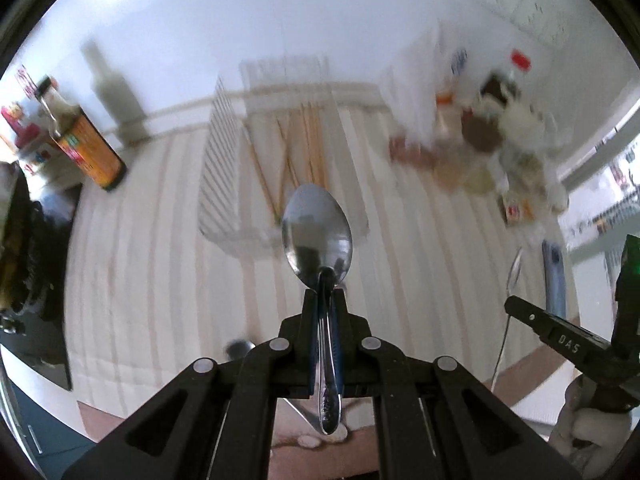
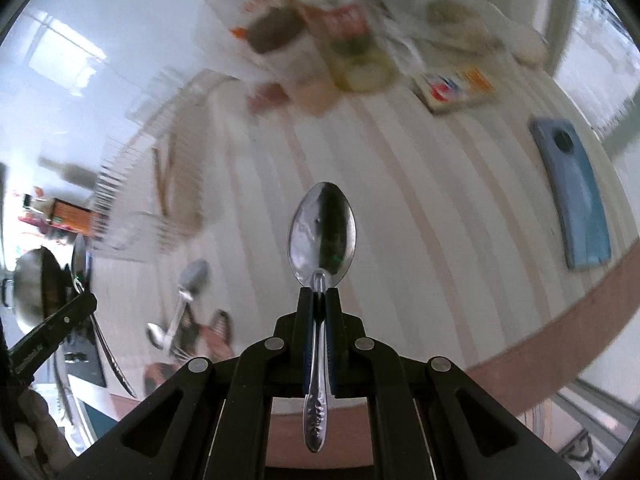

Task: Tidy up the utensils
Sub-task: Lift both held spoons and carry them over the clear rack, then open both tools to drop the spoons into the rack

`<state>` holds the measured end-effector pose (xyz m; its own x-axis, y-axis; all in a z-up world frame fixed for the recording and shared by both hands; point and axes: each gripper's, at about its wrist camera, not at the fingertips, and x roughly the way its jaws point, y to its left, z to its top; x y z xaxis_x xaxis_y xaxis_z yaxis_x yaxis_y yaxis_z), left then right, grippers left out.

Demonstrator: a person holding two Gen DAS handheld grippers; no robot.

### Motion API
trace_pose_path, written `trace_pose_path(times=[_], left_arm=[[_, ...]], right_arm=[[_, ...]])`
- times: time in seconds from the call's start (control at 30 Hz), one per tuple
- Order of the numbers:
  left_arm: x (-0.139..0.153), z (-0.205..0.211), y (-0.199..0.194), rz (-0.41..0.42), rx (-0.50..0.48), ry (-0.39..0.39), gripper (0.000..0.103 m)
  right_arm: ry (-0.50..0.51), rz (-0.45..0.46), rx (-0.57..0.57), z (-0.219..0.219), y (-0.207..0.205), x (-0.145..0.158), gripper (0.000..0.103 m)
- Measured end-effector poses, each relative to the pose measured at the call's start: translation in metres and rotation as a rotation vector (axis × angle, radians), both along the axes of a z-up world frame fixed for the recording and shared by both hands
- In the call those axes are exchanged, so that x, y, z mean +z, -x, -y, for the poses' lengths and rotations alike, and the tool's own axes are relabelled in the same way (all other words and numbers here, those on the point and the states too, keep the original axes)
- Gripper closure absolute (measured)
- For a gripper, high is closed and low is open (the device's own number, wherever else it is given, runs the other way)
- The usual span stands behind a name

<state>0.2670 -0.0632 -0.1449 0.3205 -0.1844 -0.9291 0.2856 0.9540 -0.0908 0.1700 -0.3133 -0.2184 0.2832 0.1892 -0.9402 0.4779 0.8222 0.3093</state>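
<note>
My left gripper [image 1: 325, 294] is shut on the neck of a metal spoon [image 1: 317, 232], bowl forward, held above the striped tablecloth. Ahead of it stands a white wire rack [image 1: 224, 168] with several wooden chopsticks [image 1: 298, 152] lying in it. My right gripper [image 2: 319, 292] is shut on a second metal spoon [image 2: 322, 228], bowl forward, also above the cloth. The rack shows at the left of the right wrist view [image 2: 132, 184]. More utensils [image 2: 180, 312] lie on the cloth near the table's front edge. Each gripper appears at the edge of the other's view.
A dark sauce bottle [image 1: 86, 140] stands at the back left. A blurred cluster of jars and packets [image 1: 488, 132] sits at the back right. A blue flat object [image 2: 572, 196] lies at the right. A steel pot [image 2: 32, 284] shows at far left.
</note>
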Motion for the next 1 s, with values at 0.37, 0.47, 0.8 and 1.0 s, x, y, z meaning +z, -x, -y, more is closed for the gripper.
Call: trace_pose_path(times=[0.37, 0.47, 0.8, 1.0], left_arm=[[0.013, -0.033, -0.103, -0.004, 0.136, 0.035, 0.099], [0.003, -0.04, -0.133, -0.046, 0.17, 0.06, 0.099], [-0.019, -0.046, -0.171, -0.113, 0.164, 0.028, 0.095], [-0.01, -0.065, -0.146, -0.012, 0.23, -0.041, 0.056]], right_arm=[[0.018, 0.133, 0.201, -0.06, -0.159, 0.06, 0.097], [0.008, 0.118, 0.236, -0.077, -0.199, 0.057, 0.097], [0.016, 0.005, 0.319, -0.114, -0.279, 0.022, 0.096], [0.054, 0.004, 0.307, -0.109, -0.265, 0.023, 0.08]])
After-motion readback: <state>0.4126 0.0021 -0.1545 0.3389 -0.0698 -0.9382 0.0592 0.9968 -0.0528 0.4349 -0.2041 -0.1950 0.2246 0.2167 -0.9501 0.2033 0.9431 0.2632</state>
